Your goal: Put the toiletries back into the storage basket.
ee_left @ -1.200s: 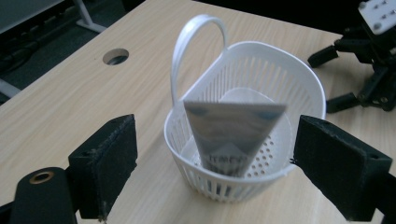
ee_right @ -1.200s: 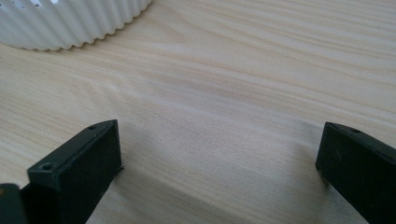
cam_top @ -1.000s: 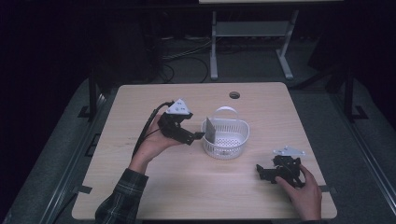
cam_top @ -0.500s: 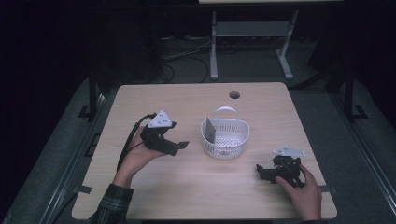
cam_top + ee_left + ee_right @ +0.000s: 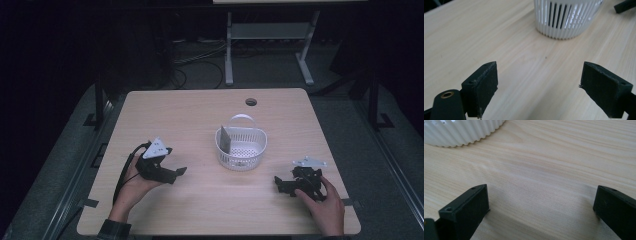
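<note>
- The wooden table point(image 5: 200, 115) is the biggest thing here. The room around it is very dark, so the floor and the stand at the far side are hard to make out.
- The white basket point(image 5: 241, 148) sits near the middle of the table, with its handle up. A flat grey piece point(image 5: 225, 138) leans inside it at the left. I cannot tell what it is.
- In both gripper views the top of the basket is cut off by the picture edge.
- The left gripper point(image 5: 176, 173) is to the left of the basket, well apart from it. Its jaws are wide apart and hold nothing.
- The right gripper point(image 5: 278, 183) rests low at the near right. A hand point(image 5: 325, 207) partly hides it. Its jaws are also spread wide, with only bare wood between them.
</note>
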{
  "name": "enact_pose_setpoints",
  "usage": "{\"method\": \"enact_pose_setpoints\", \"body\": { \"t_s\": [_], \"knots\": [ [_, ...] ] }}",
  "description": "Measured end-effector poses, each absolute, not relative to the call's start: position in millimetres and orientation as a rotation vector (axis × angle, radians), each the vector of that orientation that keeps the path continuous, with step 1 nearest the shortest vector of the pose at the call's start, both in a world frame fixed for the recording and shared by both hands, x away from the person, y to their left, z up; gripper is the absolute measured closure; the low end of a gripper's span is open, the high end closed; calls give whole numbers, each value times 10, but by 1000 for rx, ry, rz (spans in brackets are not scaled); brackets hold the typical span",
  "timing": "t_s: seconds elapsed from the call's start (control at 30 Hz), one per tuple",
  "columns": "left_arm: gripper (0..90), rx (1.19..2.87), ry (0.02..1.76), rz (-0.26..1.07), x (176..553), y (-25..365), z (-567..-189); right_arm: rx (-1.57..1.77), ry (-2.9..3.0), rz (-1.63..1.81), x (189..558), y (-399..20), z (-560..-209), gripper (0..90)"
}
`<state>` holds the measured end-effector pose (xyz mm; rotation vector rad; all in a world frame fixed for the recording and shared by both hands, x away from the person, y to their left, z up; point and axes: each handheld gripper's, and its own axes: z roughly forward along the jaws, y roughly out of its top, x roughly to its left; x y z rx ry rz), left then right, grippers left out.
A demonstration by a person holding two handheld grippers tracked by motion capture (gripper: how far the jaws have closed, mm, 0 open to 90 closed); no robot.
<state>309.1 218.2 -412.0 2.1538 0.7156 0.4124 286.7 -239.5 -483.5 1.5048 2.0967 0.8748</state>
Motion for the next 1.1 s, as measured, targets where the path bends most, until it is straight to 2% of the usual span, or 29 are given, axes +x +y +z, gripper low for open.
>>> {"method": "enact_pose_setpoints", "body": {
  "t_s": [0.33,0.57,1.1],
  "knots": [
    [137,2096,782,435,2889,2439,-4411,1507,2095,876,2867,-2393,-4835,0],
    [137,2135,864,444,2795,2575,-4618,1507,2095,876,2867,-2393,-4834,0],
    [131,2178,936,412,2811,2630,-4750,1509,2095,876,2866,-2392,-4834,0]
  ]
}}
